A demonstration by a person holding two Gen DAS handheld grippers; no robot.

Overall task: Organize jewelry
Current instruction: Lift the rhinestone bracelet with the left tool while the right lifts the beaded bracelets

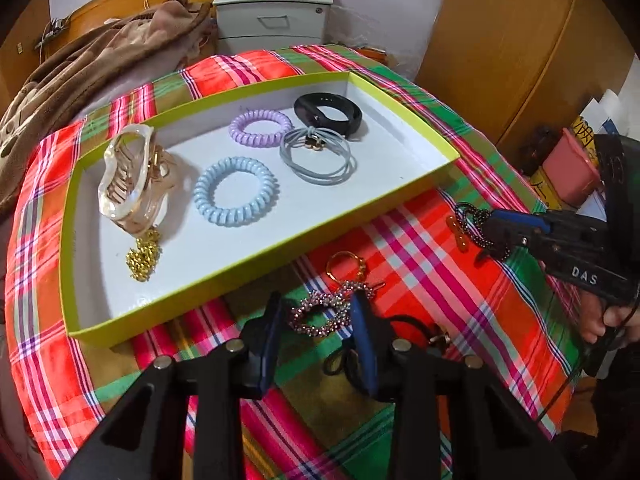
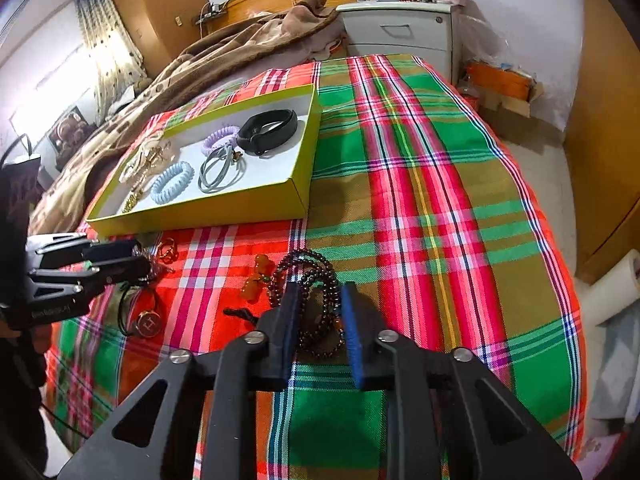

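My left gripper (image 1: 316, 308) is open and straddles a pink beaded bracelet (image 1: 320, 314) on the plaid cloth; a sliver of cloth shows beside the left pad. To the right, my right gripper (image 1: 494, 226) (image 2: 320, 300) is shut on a dark bead necklace (image 2: 304, 276) with an amber pendant (image 2: 256, 278). The yellow-green tray (image 1: 240, 276) holds a clear claw clip (image 1: 128, 176), a gold chain (image 1: 144, 254), a blue spiral tie (image 1: 236, 190), a purple one (image 1: 260, 128), grey ties (image 1: 318, 156) and a black band (image 1: 328, 114).
A gold ring charm (image 1: 346, 264) lies between the bracelet and the tray. A black cord with a round pendant (image 2: 146, 322) lies near the left gripper. A brown blanket (image 1: 100, 64) and a grey drawer cabinet (image 1: 272, 20) stand behind the plaid cloth (image 2: 420, 200).
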